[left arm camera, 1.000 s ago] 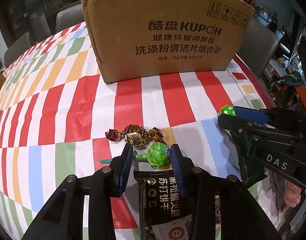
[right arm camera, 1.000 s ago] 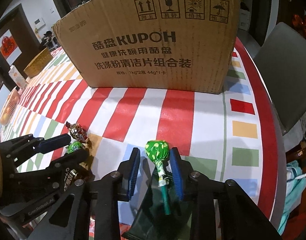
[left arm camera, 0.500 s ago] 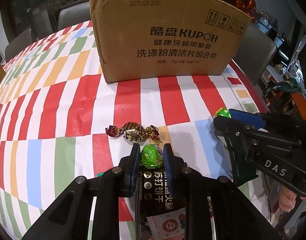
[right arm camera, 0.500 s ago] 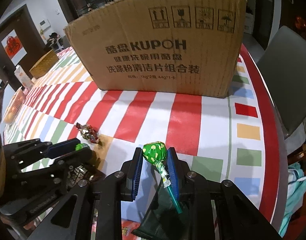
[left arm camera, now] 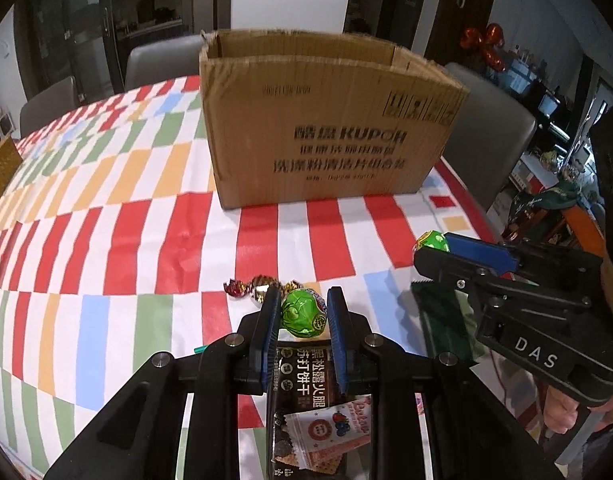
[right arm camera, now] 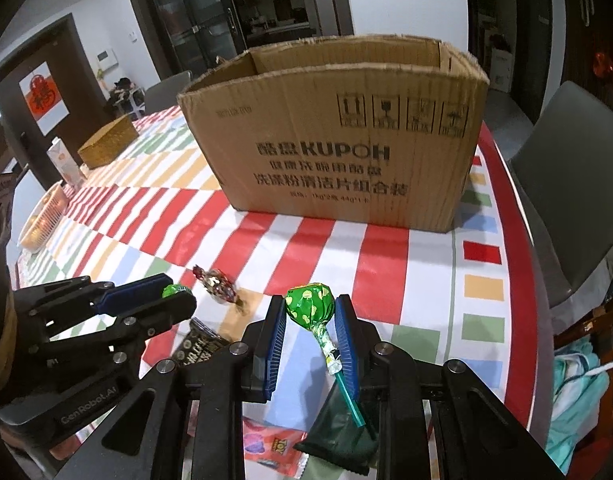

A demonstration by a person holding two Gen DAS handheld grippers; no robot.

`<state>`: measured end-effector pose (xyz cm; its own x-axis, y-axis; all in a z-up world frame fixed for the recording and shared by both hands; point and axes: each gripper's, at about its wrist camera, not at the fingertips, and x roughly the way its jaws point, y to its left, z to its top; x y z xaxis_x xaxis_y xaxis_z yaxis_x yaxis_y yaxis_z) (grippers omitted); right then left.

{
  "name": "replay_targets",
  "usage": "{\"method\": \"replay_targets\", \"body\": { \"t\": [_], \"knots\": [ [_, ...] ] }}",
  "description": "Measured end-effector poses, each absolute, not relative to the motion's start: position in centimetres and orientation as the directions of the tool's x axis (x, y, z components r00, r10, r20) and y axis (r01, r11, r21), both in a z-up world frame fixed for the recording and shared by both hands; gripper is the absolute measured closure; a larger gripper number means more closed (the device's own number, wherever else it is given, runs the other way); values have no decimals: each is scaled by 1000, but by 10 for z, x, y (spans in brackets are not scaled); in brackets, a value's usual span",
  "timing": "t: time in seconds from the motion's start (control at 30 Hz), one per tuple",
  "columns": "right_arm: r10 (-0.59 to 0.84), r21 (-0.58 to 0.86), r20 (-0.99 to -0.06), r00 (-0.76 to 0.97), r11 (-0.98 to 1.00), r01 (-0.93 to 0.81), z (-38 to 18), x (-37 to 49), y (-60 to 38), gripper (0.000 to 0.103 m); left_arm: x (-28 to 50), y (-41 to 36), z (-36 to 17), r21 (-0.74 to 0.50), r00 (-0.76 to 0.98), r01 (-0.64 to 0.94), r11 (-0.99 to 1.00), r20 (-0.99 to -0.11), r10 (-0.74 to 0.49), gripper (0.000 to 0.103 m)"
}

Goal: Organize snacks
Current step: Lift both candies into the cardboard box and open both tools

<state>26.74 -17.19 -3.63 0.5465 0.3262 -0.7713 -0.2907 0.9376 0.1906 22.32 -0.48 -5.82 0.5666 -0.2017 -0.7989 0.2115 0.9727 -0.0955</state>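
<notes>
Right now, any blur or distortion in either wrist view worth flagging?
Left wrist: the cardboard box print is smeared by motion blur and the tablecloth stripes bow from fisheye. Right wrist: box print stays readable, corners vignette black.

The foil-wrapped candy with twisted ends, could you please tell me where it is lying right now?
In the left wrist view, the foil-wrapped candy lies on the striped tablecloth, just beyond the left gripper, well short of the cardboard box.
</notes>
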Motion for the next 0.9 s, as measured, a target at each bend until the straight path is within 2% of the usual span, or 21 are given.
{"method": "replay_targets", "body": {
  "t": [0.9],
  "knots": [
    [351, 183, -615, 706, 934, -305, 55, 272, -183, 76, 232, -7, 50, -97, 756, 227, 969, -610, -238, 79]
  ]
}}
